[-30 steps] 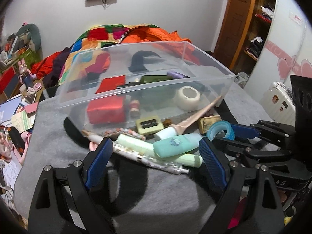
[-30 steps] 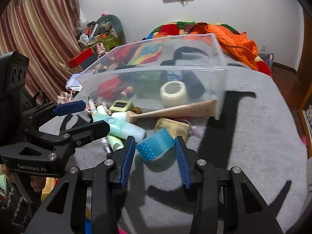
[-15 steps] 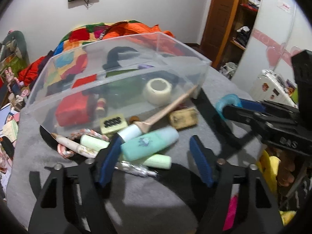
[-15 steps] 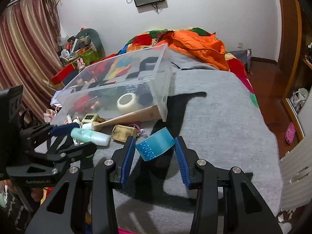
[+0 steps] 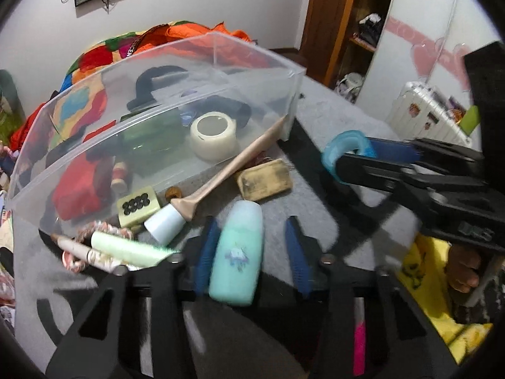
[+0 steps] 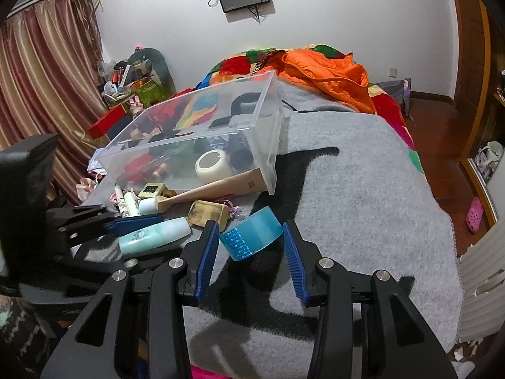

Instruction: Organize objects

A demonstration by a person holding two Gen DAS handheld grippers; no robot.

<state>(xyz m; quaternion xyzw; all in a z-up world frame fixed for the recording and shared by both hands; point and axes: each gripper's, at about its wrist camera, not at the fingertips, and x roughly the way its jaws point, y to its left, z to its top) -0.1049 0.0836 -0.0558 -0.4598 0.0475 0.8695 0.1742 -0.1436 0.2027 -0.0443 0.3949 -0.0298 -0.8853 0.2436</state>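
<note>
A clear plastic bin (image 5: 221,72) lies tipped on the grey blanket, with a white tape roll (image 5: 213,135) and a red box (image 5: 80,186) inside. My right gripper (image 6: 249,246) is shut on a blue tape roll (image 6: 251,237) and holds it above the blanket; the roll also shows in the left wrist view (image 5: 347,148). My left gripper (image 5: 251,254) has its jaws around a mint green bottle (image 5: 238,252), which also shows in the right wrist view (image 6: 154,236). The right finger stands apart from the bottle.
Spilled at the bin's mouth: a wooden brush handle (image 5: 233,164), a tan eraser block (image 5: 265,179), a green dice-like block (image 5: 137,205), a light green tube (image 5: 126,248) and a pen (image 5: 85,252). An orange quilt (image 6: 322,69) lies behind. The blanket's edge (image 6: 454,240) is at right.
My left gripper moved forward and its jaws narrowed around the mint bottle. My right gripper lifted and pulled back to the right with the blue tape roll.
</note>
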